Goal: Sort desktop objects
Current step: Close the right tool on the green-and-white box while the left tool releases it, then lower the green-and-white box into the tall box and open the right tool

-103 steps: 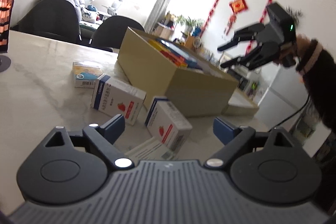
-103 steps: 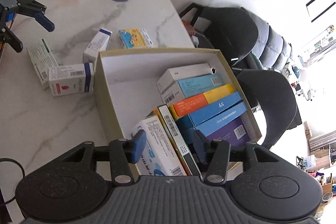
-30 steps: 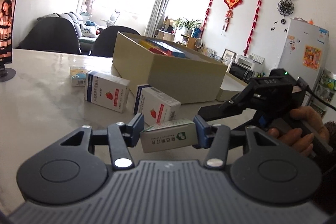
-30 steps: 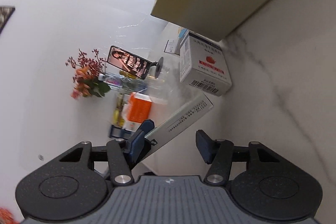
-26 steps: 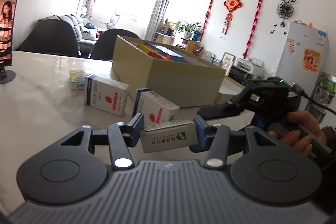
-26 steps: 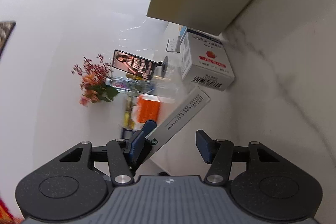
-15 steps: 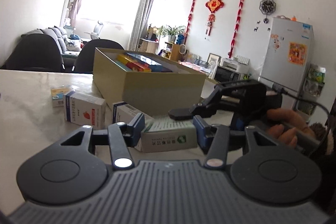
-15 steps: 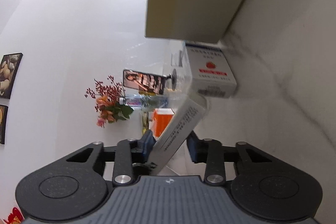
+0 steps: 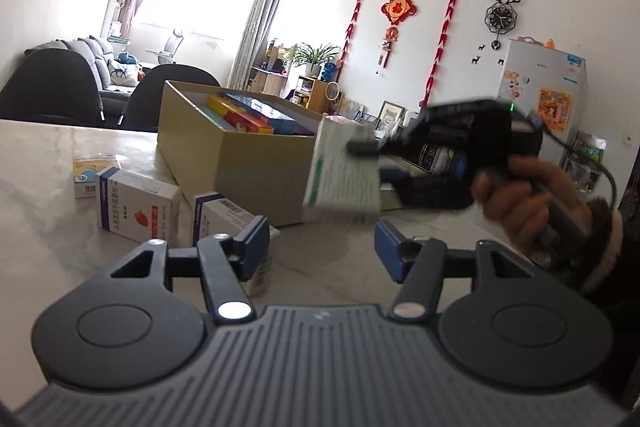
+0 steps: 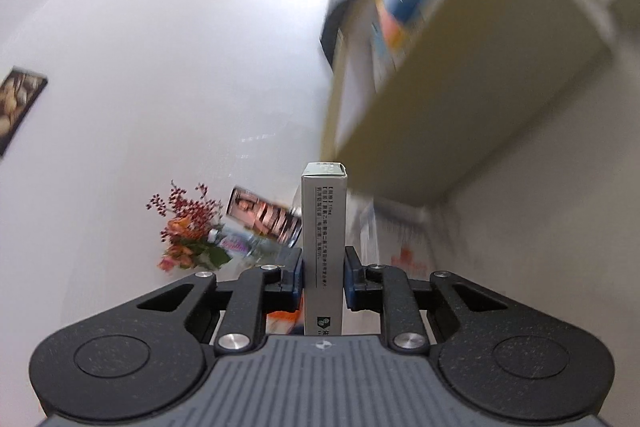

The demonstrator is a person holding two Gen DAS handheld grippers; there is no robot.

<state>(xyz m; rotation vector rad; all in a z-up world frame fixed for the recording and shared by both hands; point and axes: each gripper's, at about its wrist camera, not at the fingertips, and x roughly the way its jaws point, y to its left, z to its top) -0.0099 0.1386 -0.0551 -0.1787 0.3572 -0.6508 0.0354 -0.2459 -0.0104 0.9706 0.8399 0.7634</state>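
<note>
A flat white box with green print (image 9: pixel 343 171) hangs in the air in front of the tan cardboard box (image 9: pixel 256 163), held by my right gripper (image 9: pixel 374 157). The right wrist view shows that gripper (image 10: pixel 323 281) shut on the same white box (image 10: pixel 324 227), blue pads against both narrow sides. My left gripper (image 9: pixel 320 247) sits low over the marble table (image 9: pixel 48 227), its jaws opening with nothing between them. Two white boxes with strawberry prints (image 9: pixel 136 209) (image 9: pixel 224 215) and a small yellow-blue box (image 9: pixel 92 173) lie on the table to its left.
The tan cardboard box (image 10: pixel 472 75) holds several coloured boxes standing on edge. Its lid (image 9: pixel 390 193) lies behind the right gripper. A hand (image 9: pixel 520 195) grips the right tool. Dark chairs (image 9: pixel 52 91) stand past the table's far edge. A phone on a stand (image 10: pixel 264 215) and flowers (image 10: pixel 188 231) show blurred.
The white green-printed box passed from my left gripper to the right one. The left jaws spread and let go; the right closed on it and carried it up toward the cardboard box.
</note>
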